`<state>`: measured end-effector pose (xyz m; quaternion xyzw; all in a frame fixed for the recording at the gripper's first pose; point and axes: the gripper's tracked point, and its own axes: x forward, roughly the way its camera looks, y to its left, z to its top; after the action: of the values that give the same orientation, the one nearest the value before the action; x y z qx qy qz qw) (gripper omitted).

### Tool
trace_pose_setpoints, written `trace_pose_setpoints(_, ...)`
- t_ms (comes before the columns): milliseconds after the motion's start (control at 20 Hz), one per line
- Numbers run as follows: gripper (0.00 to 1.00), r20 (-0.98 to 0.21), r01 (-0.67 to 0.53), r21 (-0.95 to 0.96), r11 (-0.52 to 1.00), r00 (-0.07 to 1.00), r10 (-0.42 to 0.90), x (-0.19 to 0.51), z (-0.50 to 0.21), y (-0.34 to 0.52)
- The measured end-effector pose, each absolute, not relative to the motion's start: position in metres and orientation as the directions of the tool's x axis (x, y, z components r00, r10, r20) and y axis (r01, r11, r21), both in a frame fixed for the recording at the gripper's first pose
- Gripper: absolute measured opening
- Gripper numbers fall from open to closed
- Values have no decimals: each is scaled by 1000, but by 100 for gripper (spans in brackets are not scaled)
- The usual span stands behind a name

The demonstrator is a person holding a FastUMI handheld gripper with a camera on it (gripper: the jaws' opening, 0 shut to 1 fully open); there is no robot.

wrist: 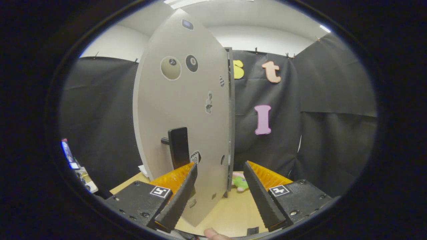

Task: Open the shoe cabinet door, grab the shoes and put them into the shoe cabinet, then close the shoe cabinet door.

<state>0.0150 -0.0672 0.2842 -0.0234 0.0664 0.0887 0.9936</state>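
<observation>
Pale wood shows between the jaws, which stand wide apart with nothing held; the gripper (220, 170) points at the free edge of the shoe cabinet door (181, 110), whose lower corner reaches down into the gap between the two fingers, nearer the one at 7 o'clock. Each finger body carries a small square black-and-white marker. The door is a light grey panel, seen almost edge-on and bowed by the lens, rising from the surface (230, 213) up toward 12 o'clock. A dark rectangular handle (178, 146) stands off its face on a short peg, just above the tip of the finger at 7 o'clock. Stickers dot the panel: a black billiard ball with the figure 8 (191, 63), a larger pale round sticker (170, 68) beside it whose mark is too small to read, a small dark one near the top, a checkered one at the edge, and an oval one by the handle's foot. Behind the door's edge runs the dark front edge of the cabinet (231, 116). At its foot, just ahead of the finger at 5 o'clock, a green and pink soft toy (240, 182) lies on the surface. A fingertip (213, 234) shows at 6 o'clock. Black cloth walls the booth beyond.
</observation>
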Motion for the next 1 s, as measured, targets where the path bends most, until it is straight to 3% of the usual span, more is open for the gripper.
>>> trace_pose_setpoints(350,93,-86,-149,-43,988,986,145,41,273,7)
trace_pose_setpoints(700,95,-114,-219,-57,974,971,212,72,243,99)
trace_pose_setpoints(1000,96,-68,-200,83,976,976,206,65,233,111)
